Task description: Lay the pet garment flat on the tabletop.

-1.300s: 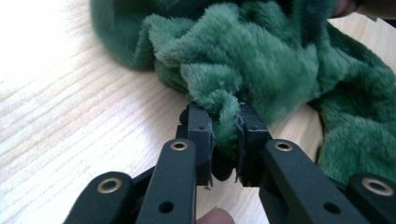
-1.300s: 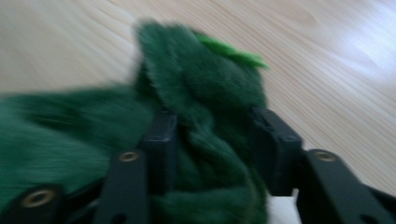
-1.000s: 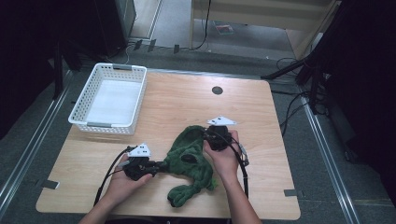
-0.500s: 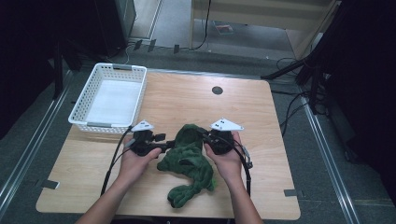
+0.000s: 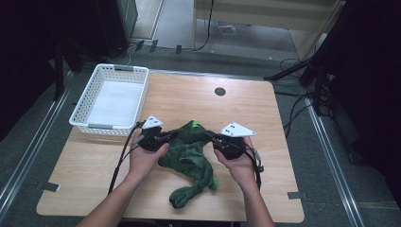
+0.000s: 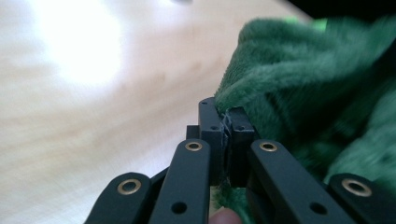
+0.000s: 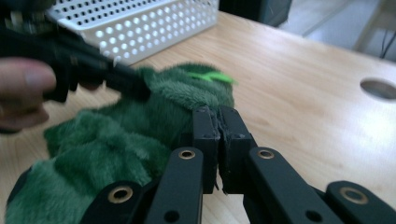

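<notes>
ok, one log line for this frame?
left gripper: shut on green plush cloth | right gripper: shut on green plush cloth | cloth: bunched on table | basket: empty

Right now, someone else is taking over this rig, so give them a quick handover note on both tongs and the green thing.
Left tongs: jaws shut on the left edge of the green fleece garment.
Right tongs: jaws pressed together at the garment's right edge; a pinch of fleece between them cannot be confirmed.
Garment: crumpled on the wooden table, between both hands.
White basket: at the far left, nothing in it.
Done: left edge gripped.
Left: probably spreading or folding the garment, perhaps moving it to the basket.
</notes>
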### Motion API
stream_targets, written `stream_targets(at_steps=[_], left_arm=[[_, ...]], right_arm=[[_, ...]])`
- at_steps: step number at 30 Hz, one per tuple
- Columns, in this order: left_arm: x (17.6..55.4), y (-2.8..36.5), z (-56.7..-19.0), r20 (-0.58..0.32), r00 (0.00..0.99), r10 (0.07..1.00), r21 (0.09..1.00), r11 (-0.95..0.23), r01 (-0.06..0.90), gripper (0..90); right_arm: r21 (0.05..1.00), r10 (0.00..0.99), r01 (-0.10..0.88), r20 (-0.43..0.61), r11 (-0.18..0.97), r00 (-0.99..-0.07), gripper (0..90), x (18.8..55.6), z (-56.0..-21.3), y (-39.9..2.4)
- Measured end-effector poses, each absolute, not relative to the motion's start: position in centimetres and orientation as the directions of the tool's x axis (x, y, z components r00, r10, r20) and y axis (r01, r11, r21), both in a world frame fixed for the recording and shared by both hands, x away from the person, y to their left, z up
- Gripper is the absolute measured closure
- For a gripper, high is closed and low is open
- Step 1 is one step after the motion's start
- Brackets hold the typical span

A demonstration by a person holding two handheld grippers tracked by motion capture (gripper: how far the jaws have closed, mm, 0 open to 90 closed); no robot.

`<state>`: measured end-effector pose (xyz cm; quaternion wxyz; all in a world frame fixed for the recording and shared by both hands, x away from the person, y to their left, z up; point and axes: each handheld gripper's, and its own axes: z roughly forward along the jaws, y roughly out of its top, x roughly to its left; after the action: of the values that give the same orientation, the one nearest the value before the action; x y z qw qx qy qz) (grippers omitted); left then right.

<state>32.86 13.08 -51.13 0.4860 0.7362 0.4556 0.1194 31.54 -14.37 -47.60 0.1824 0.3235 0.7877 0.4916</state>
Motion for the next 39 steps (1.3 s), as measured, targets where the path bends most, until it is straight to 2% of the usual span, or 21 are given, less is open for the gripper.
stream_targets(at_steps=[2,4,6,8,10,11,14,15,16,17,19,27,30,32,35,36,39], left_arm=[[32.5,13.8,-50.1,-0.274,0.552,0.787,0.853,-0.066,0.517,88.6],[32.4,14.8,-49.3,-0.326,0.532,0.782,0.858,0.009,0.513,88.6],[32.6,15.6,-49.4,-0.403,0.518,0.754,0.835,0.071,0.546,88.6],[32.9,16.3,-50.3,-0.491,0.479,0.728,0.789,0.138,0.599,88.7],[32.9,16.5,-50.7,-0.513,0.473,0.716,0.775,0.151,0.613,88.7],[32.9,16.5,-50.9,-0.529,0.469,0.708,0.766,0.16,0.622,88.7],[32.5,16.5,-51.1,-0.524,0.492,0.695,0.775,0.151,0.613,88.7],[32.3,16.4,-51.0,-0.503,0.506,0.701,0.789,0.134,0.599,88.6],[32.1,16.3,-50.9,-0.478,0.522,0.706,0.806,0.116,0.58,88.6],[31.8,16.2,-50.7,-0.437,0.551,0.711,0.834,0.09,0.545,88.6],[31.7,16.2,-50.6,-0.422,0.561,0.712,0.844,0.082,0.531,88.6],[31.1,16.1,-50.2,-0.374,0.604,0.704,0.88,0.064,0.47,88.5],[30.9,16.1,-50.2,-0.357,0.614,0.704,0.892,0.061,0.448,88.5],[30.8,16.1,-50.2,-0.347,0.62,0.704,0.897,0.056,0.439,88.5],[30.6,16.2,-50.2,-0.34,0.626,0.701,0.901,0.053,0.43,88.5],[30.6,16.2,-50.2,-0.334,0.629,0.702,0.903,0.048,0.426,88.5],[30.4,16.3,-50.1,-0.319,0.645,0.694,0.911,0.037,0.411,88.4]], right_arm=[[0.897,0.673,0.307,0.014,0.318,-0.739,87.6,31.4,-47.4,-14.3],[0.902,0.637,0.263,-0.018,0.343,-0.77,86.9,30.9,-47.0,-14.1],[0.892,0.638,0.254,-0.048,0.373,-0.769,86.9,30.8,-47.1,-13.7],[0.864,0.64,0.299,-0.035,0.405,-0.767,87.1,30.8,-49.0,-12.8],[0.847,0.635,0.31,-0.042,0.431,-0.771,87.0,30.8,-49.8,-12.4],[0.811,0.626,0.327,-0.061,0.485,-0.778,85.7,30.7,-51.2,-11.5],[0.794,0.617,0.331,-0.069,0.51,-0.784,82.3,30.7,-51.9,-11.1],[0.791,0.626,0.354,-0.046,0.498,-0.779,71.3,31.0,-51.9,-11.3],[0.791,0.626,0.354,-0.046,0.498,-0.779,71.3,31.0,-51.9,-11.3],[0.803,0.629,0.383,0.013,0.456,-0.777,67.7,31.3,-51.4,-12.0],[0.821,0.637,0.4,0.058,0.408,-0.768,64.1,31.5,-50.8,-13.0],[0.862,0.567,0.37,0.121,0.346,-0.814,52.2,31.3,-48.2,-14.8],[0.886,0.573,0.391,0.191,0.248,-0.797,44.7,31.7,-47.3,-15.1],[0.902,0.572,0.416,0.282,0.115,-0.77,44.4,32.2,-46.7,-14.9],[0.9,0.598,0.433,0.321,0.049,-0.735,45.9,32.6,-46.3,-14.5],[0.892,0.622,0.452,0.366,-0.02,-0.693,45.8,33.0,-46.2,-14.1],[0.873,0.64,0.487,0.386,-0.021,-0.664,43.6,33.6,-46.7,-13.1]])
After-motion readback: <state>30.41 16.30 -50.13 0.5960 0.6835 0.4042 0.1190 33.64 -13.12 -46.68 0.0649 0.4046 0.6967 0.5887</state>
